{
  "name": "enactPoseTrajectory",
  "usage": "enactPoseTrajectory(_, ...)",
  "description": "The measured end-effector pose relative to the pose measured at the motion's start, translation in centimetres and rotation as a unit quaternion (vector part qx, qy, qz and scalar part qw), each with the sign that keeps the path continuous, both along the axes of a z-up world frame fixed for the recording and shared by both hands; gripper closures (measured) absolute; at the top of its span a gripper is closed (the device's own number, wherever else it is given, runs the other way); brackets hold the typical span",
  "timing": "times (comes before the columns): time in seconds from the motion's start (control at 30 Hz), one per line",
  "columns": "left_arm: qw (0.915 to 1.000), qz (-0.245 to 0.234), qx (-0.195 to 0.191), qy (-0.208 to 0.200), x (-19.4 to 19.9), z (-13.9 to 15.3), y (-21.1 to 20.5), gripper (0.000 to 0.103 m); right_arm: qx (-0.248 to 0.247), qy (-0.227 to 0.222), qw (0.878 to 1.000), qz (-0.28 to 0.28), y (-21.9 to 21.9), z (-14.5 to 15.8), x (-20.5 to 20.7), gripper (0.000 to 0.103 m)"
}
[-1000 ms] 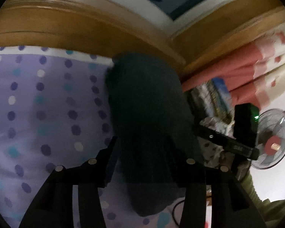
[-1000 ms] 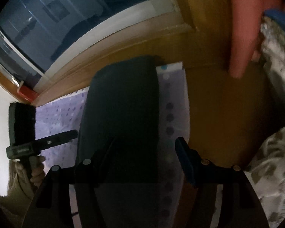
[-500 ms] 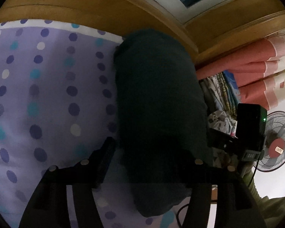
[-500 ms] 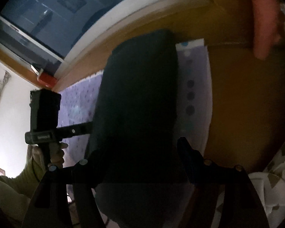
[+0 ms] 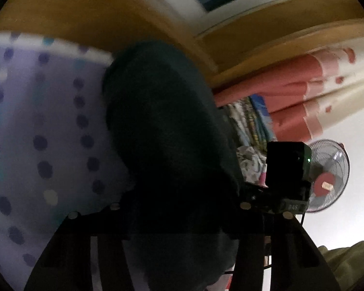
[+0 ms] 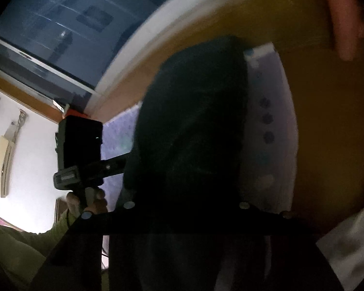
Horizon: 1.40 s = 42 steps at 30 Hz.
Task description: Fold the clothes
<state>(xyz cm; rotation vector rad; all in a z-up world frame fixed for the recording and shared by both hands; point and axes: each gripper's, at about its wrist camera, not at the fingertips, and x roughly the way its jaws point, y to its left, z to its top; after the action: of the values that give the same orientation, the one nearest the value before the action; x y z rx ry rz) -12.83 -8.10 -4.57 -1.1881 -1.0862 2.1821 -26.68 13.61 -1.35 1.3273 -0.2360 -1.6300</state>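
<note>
A dark folded garment (image 5: 162, 121) lies on the purple dotted bedsheet (image 5: 36, 121) and runs away from me toward the wooden bed frame. My left gripper (image 5: 179, 208) has its near end between its closing jaws, and the cloth fills the whole gap. In the right wrist view the same garment (image 6: 194, 109) also fills my right gripper (image 6: 185, 206), whose jaws are closing onto it. The fingertips are dark and partly hidden by the cloth. The right gripper's camera housing (image 5: 286, 169) shows beside the garment, and the left one's housing (image 6: 80, 145) is held by a hand (image 6: 89, 201).
A wooden bed frame (image 5: 85, 12) borders the sheet at the far side, with a window (image 6: 60, 24) above it. Pink and cream curtains (image 5: 303, 97), stacked bedding (image 5: 250, 126) and a standing fan (image 5: 327, 177) are to the right. A white patterned cloth (image 6: 347, 242) lies at the lower right.
The right gripper's right finger, which stood clear of the garment, has come in against it. The left jaws widened and then narrowed on the cloth. Both views have tilted slightly.
</note>
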Motion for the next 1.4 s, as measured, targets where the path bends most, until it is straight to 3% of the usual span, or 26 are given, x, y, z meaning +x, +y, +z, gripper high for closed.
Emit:
enactPoseTrajectory(0.17, 0.9971, -0.055, -0.038, 0.036, 0.2, 4.6, -1.8, 0.054, -0.013, 0.017, 0.998, -0.060, -0.6, 3.3, 4.8, 0.062)
enactPoseTrajectory(0.37, 0.9838, -0.148, -0.094, 0.035, 1.5, 8.1, -4.1, 0.054, -0.001, 0.043, 0.988, -0.150, -3.5, 6.1, 13.8, 0.062)
enactPoseTrajectory(0.53, 0.9716, -0.184, -0.146, 0.028, 3.3, 8.8, -6.8, 0.054, -0.035, -0.014, 0.980, -0.194, -6.2, 4.7, 18.2, 0.062)
enactPoseTrajectory(0.67, 0.9665, -0.186, -0.177, 0.004, 2.5, 6.3, -8.8, 0.054, -0.023, -0.039, 0.977, -0.210, -9.2, 1.4, 18.9, 0.062)
enactPoseTrajectory(0.73, 0.9672, -0.172, -0.186, -0.020, 2.3, 4.0, -9.9, 0.054, 0.003, -0.049, 0.976, -0.210, -10.7, -0.8, 19.0, 0.061)
enactPoseTrajectory(0.83, 0.9771, -0.148, -0.153, -0.005, 3.2, 3.0, -11.3, 0.053, 0.022, -0.045, 0.976, -0.210, -11.0, -1.6, 19.5, 0.052)
enactPoseTrajectory(0.97, 0.9821, -0.115, -0.149, 0.010, 4.8, 3.9, -12.8, 0.053, 0.054, -0.018, 0.985, -0.161, -9.7, 0.2, 19.5, 0.050)
enactPoseTrajectory(1.1, 0.9880, -0.075, -0.133, 0.023, 7.3, 5.1, -14.2, 0.051, 0.100, 0.076, 0.988, -0.088, -7.3, 4.1, 19.2, 0.048)
enactPoseTrajectory(1.17, 0.9912, -0.045, -0.123, 0.021, 9.2, 5.2, -14.3, 0.051, 0.119, 0.118, 0.984, -0.054, -6.9, 5.8, 18.1, 0.032)
enactPoseTrajectory(1.23, 0.9934, -0.012, -0.113, 0.012, 10.6, 4.9, -13.8, 0.050, 0.133, 0.150, 0.980, -0.021, -7.4, 7.1, 16.4, 0.029)
enactPoseTrajectory(1.4, 0.9915, 0.100, -0.081, -0.018, 14.9, 4.1, -11.8, 0.050, 0.147, 0.152, 0.974, 0.076, -8.5, 7.2, 12.1, 0.029)
